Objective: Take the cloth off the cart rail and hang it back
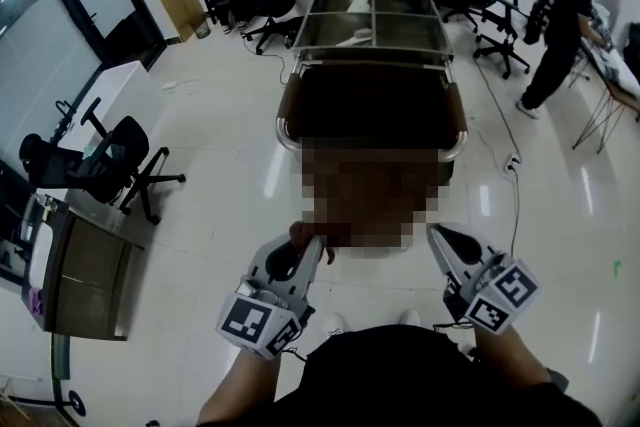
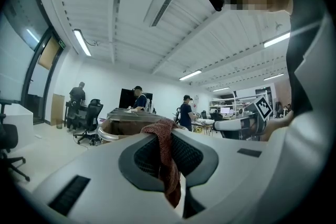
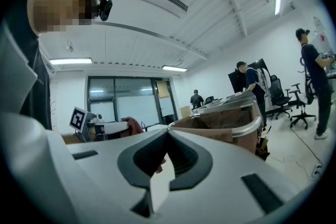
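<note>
Two grippers hung just short of cart (image 1: 372, 43), at its near rail (image 1: 284, 130). Left gripper (image 1: 308, 240) had jaws clamped on red cloth (image 2: 167, 165); cloth draped down between pads, off rail, near-left of cart. Right gripper (image 1: 436, 233) had jaws together, nothing between, near-right of cart. Three people (image 1: 565, 25) stood beyond cart's far end.

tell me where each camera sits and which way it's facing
Head view: on the head, facing steeply down at the cart ahead; shows forearms, dark torso, left gripper and right gripper.
Left gripper view: on the left gripper, along its jaws, shut on the cloth, tilted up at the ceiling; dark clothing at right.
Right gripper view: on the right gripper, along its shut jaws toward the cart; dark clothing at left.
Shared: both gripper views show the cart and the other gripper.
</note>
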Demonstrator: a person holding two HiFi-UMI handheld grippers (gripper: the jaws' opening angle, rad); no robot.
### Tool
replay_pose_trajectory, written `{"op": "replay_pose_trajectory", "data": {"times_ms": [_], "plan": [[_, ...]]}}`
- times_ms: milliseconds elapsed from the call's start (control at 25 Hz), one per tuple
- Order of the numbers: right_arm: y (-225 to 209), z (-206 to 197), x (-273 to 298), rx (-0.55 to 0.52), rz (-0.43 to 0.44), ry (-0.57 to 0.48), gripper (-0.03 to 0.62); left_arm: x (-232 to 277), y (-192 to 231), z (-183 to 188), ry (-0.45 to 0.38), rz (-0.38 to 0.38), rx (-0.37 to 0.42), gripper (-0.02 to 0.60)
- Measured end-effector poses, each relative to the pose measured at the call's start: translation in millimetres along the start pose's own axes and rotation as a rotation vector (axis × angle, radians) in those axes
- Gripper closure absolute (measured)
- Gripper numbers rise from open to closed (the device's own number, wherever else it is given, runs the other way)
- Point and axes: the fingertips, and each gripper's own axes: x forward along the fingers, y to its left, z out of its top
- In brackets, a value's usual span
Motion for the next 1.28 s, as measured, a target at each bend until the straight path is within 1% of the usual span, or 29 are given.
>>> {"op": "replay_pose_trajectory", "data": {"times_ms": [240, 360, 480, 680, 760, 840, 1000, 1080, 1280], "plan": [[-2, 13, -5, 0.008, 0.001, -0.044, 0.583, 5, -1, 12, 0.016, -0.003, 0.033, 0.561], [-8, 15, -9, 0.017, -0.008, -0.064, 0.583, 15, -1, 23, 0.03, -0.02, 0.018, 0.561], [-13, 19, -18, 0.023, -0.023, -0.078, 0.583, 32, 3, 36, 0.045, -0.029, 0.002, 0.561], [-26, 24, -35, 0.018, -0.06, -0.085, 0.583, 77, 14, 61, 0.029, -0.045, -0.009, 0.56], [-31, 25, -40, 0.018, -0.078, -0.087, 0.583, 101, 23, 58, 0.057, -0.042, -0.025, 0.561], [-33, 25, -43, 0.015, -0.09, -0.088, 0.583, 125, 31, 48, 0.105, -0.036, -0.037, 0.561], [-35, 26, -47, 0.003, -0.1, -0.086, 0.583, 166, 40, 27, 0.19, -0.026, -0.035, 0.56], [-37, 26, -48, 0.001, -0.106, -0.085, 0.583, 183, 44, 18, 0.206, -0.019, -0.046, 0.56], [-42, 25, -50, -0.004, -0.117, -0.081, 0.583, 214, 56, 4, 0.206, 0.017, -0.036, 0.56]]}}
